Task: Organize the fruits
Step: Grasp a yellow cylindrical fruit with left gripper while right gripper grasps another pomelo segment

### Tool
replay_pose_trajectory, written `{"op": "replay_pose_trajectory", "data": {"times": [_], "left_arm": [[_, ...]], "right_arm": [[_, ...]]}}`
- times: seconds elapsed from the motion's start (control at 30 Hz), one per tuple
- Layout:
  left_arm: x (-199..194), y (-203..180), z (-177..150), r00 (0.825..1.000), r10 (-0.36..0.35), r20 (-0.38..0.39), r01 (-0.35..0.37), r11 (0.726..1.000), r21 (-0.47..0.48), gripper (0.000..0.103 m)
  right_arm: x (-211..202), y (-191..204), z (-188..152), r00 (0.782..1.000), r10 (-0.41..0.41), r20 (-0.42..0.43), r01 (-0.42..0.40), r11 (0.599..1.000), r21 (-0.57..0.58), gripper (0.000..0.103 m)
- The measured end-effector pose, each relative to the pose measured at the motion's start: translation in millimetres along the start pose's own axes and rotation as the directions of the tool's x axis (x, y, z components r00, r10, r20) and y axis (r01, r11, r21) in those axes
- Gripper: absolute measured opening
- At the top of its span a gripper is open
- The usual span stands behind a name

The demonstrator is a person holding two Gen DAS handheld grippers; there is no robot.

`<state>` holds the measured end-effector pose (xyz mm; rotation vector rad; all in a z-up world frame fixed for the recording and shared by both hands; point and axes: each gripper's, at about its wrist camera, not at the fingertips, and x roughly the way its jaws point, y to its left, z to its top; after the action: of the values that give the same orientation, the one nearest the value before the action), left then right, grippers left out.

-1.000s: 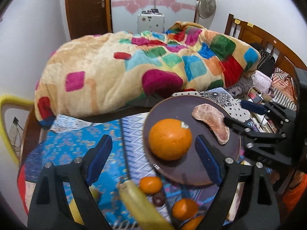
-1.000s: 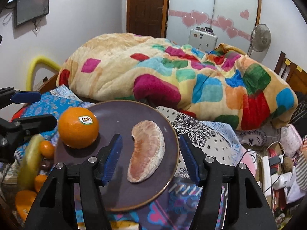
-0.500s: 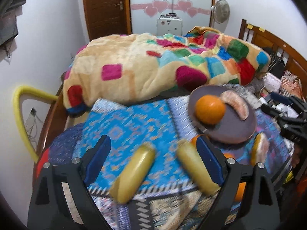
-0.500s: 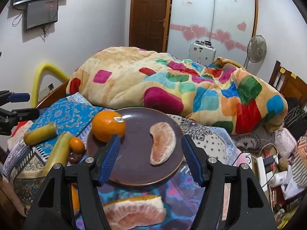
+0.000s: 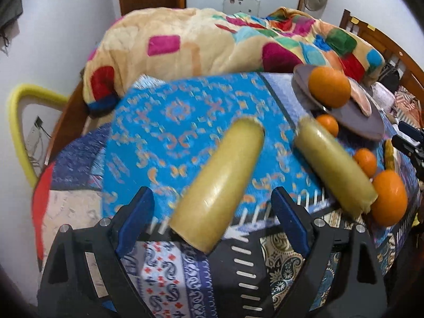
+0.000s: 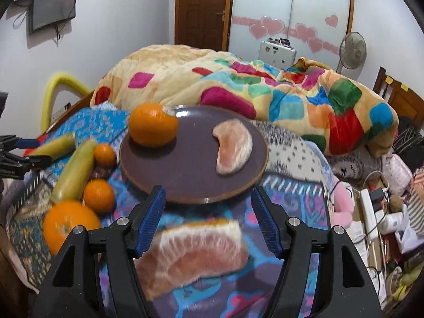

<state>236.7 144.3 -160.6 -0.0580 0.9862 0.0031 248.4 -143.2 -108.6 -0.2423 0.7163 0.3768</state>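
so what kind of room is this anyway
Most likely a bedroom in a home: a fleecy cream blanket with bright coloured squares is heaped on a bed with a brown wooden headboard, and a wardrobe with frosted sliding doors and pink heart stickers stands behind it.

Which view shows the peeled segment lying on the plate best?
The right wrist view: the segment on the plate is whole and unobstructed on the brown plate. In the left wrist view only a sliver shows behind the large orange.
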Motion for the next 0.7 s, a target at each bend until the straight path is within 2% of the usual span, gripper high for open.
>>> {"op": "replay_pose_trajectory", "data": {"times": [0.07,0.17,0.23,0.3,0.5,0.6,0.7], "left_arm": [[3,-3,-4,1.000,0.011,0.006,-0.011,1.000,0.016,0.091],[-1,-7,-4,1.000,-0.009,0.018,0.008,0.999,0.032,0.091],[-1,-11,-3,1.000,-0.005,0.018,0.005,0.999,0.045,0.090],[3,-13,-1,1.000,-0.007,0.008,0.007,0.998,0.055,0.084],[4,-11,1,1.000,0.005,0.015,-0.006,0.999,0.050,0.074],[1,-7,1,0.999,0.039,0.022,-0.040,0.999,0.031,0.057],[-2,-2,-2,1.000,0.027,0.016,-0.027,1.000,0.014,0.052]], "right_arm": [[-3,7,-8,1.000,-0.025,0.006,0.025,0.999,-0.021,0.080],[-5,18,-14,0.999,-0.050,0.015,0.050,0.997,-0.058,0.081],[-3,25,-16,0.999,-0.033,0.008,0.033,0.997,-0.073,0.081],[0,30,-17,0.999,-0.036,-0.001,0.036,0.996,-0.078,0.081],[5,31,-23,0.999,-0.044,-0.028,0.041,0.995,-0.086,0.081],[1,26,-27,0.998,-0.046,-0.033,0.043,0.996,-0.080,0.080],[-4,20,-34,0.998,-0.043,-0.036,0.041,0.997,-0.068,0.079]]}}
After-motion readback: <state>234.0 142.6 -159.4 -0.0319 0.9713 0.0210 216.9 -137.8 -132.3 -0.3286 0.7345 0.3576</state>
